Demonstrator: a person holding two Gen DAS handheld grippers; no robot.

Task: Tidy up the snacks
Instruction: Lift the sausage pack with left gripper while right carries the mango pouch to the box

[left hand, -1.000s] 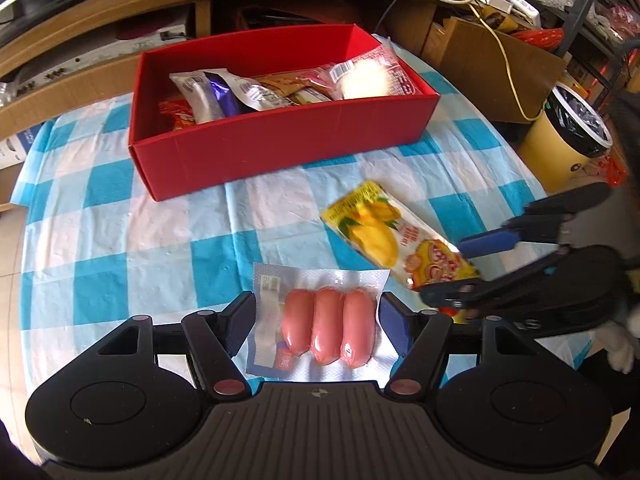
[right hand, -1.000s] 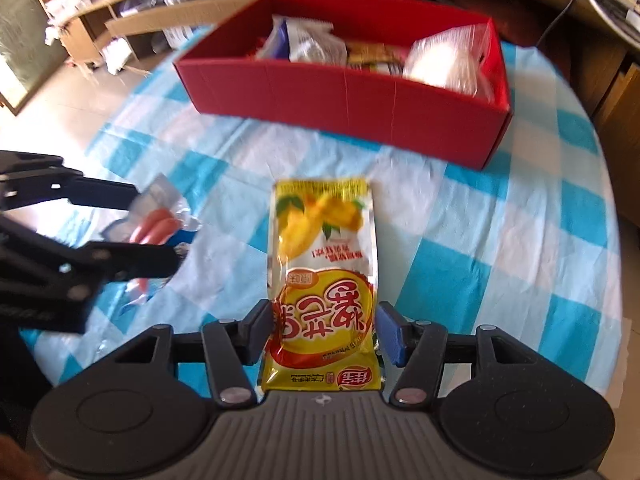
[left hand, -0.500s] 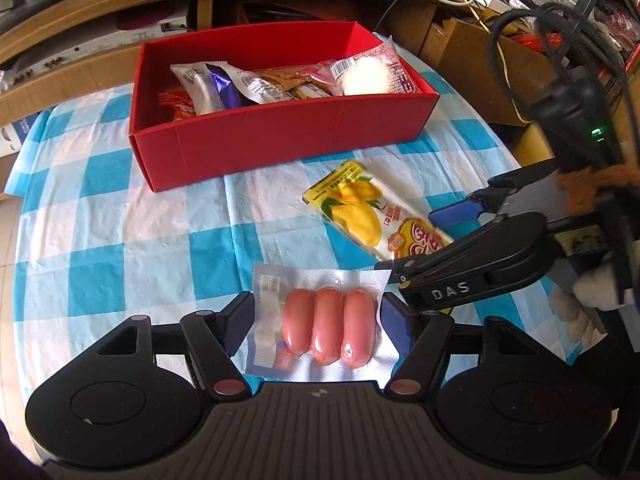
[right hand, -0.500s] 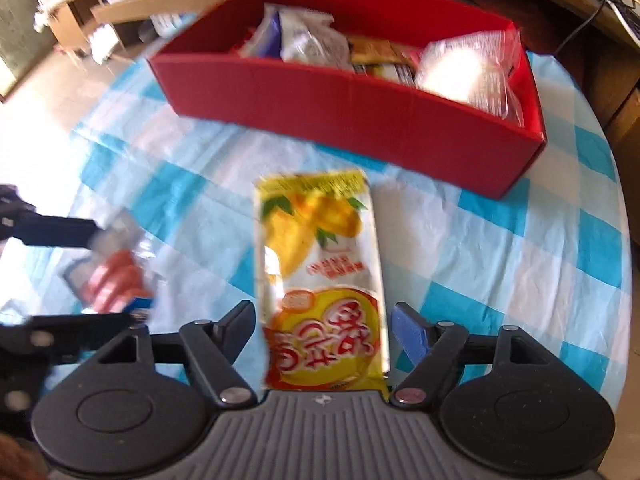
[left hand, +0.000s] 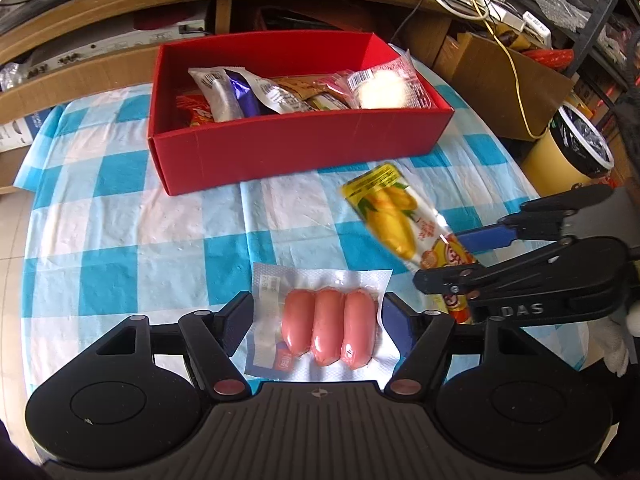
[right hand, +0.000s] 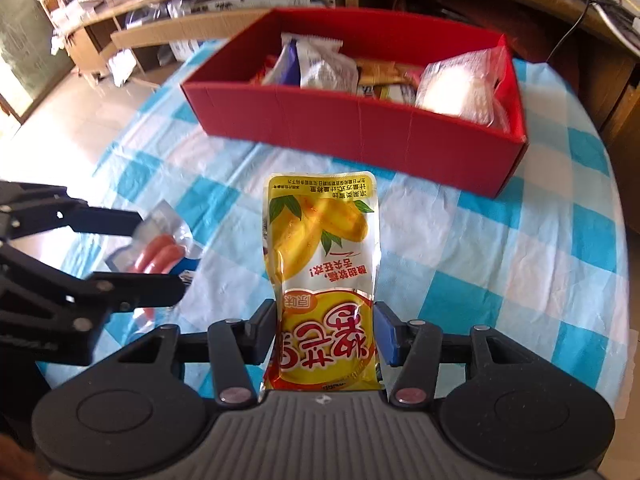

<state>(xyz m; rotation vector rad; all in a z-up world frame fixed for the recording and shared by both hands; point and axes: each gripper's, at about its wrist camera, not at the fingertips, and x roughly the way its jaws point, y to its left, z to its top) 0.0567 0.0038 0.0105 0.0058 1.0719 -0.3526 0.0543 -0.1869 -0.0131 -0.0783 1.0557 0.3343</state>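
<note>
A yellow mango snack pouch [right hand: 320, 240] hangs lifted off the checked cloth in my right gripper [right hand: 326, 328]. Its jaws are closing and the pads pinch the pouch's lower end. From the left wrist view the pouch [left hand: 392, 216] slants up out of that gripper [left hand: 456, 260] at the right. A clear pack of three pink sausages [left hand: 328, 328] sits between the fingers of my left gripper [left hand: 316, 320], whose pads touch the pack's film edges. The red box [left hand: 300, 148] stands behind, holding several wrapped snacks.
The blue-and-white checked cloth [left hand: 120, 232] covers a round table. A yellow bin with a black liner [left hand: 568, 148] and a cardboard box [left hand: 492, 80] stand off the table's right edge. A wooden desk with cables runs behind the red box [right hand: 360, 132].
My right gripper opened wider for a moment, then closed on the mango pouch, which now stands higher and more upright. The sausage pack keeps its place between the left fingers.
</note>
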